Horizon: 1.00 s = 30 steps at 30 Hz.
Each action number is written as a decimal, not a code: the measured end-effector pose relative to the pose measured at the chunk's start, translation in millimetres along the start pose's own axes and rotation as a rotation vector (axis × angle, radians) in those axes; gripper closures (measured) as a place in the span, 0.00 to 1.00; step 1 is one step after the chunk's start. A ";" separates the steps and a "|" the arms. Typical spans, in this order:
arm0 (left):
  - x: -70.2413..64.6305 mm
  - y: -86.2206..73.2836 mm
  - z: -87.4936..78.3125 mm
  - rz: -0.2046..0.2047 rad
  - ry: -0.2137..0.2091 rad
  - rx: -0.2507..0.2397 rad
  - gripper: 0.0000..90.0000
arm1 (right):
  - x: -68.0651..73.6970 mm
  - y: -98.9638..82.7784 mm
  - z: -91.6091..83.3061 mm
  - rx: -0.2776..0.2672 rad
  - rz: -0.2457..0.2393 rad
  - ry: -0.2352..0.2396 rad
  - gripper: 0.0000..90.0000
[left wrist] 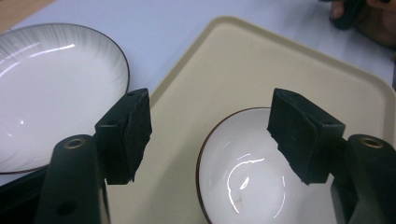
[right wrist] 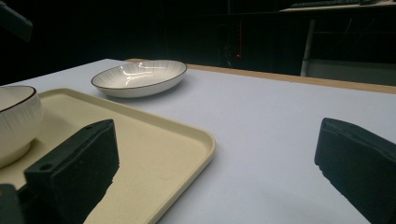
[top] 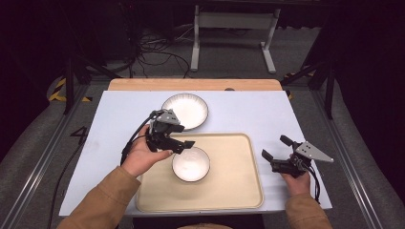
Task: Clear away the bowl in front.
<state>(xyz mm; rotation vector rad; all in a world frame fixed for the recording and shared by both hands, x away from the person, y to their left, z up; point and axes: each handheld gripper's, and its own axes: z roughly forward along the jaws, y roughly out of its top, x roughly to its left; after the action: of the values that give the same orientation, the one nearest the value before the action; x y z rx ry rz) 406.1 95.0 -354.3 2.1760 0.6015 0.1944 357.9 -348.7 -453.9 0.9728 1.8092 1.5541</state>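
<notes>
High view: a painted "4" [top: 78,134] readable on the floor left of the worktop [top: 119,119], no other writing legible. Left hand [top: 143,156] reaching in from the lower left with a tan sleeve [top: 102,202], holding the left gripper [top: 185,145] over the near left corner of the tray [top: 234,186], jaws spread wide and gripping nothing, tips just beside the bowl's rim. Right hand [top: 297,181] resting on the worktop right of the tray, right gripper [top: 274,148] tilted toward the tray, jaws wide apart and empty. Counted: one cream tray, one small white bowl [top: 191,164] with a dark rim standing inside the tray's left half, one shallow white plate [top: 185,110] on the bare worktop just beyond the tray's far left corner, apart from the tray. Left gripper view: looking down between two parted black pads onto the bowl [left wrist: 243,172] at right and the plate [left wrist: 51,93] at left, tray edge [left wrist: 187,79] running between them. Right gripper view: low and level across the worktop [right wrist: 280,126], tray corner [right wrist: 196,140] between the spread jaws, bowl [right wrist: 16,119] at far left, plate [right wrist: 140,77] farther back
</notes>
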 end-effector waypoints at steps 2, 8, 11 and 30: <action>1.0 -5.3 -7.4 -0.008 0.008 -0.047 0.33 | -0.1 0.4 -0.4 -0.005 -0.005 -0.003 0.00; 1.9 -24.6 -30.3 -0.030 0.053 -0.174 0.27 | -0.7 0.7 -0.3 -0.014 -0.007 -0.005 0.00; 1.1 -32.0 -39.6 -0.025 0.070 -0.217 0.26 | -1.5 0.7 0.0 -0.019 -0.004 -0.002 0.00; 7.8 -79.1 -69.3 -0.026 0.138 -0.427 0.13 | 0.0 1.2 -1.7 -0.012 -0.028 -0.002 0.00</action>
<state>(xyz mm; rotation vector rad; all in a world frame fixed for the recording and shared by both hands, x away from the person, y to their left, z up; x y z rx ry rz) 361.6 188.9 -372.6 1.7508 0.6025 0.4222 356.8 -349.6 -452.5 0.9393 1.8022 1.5453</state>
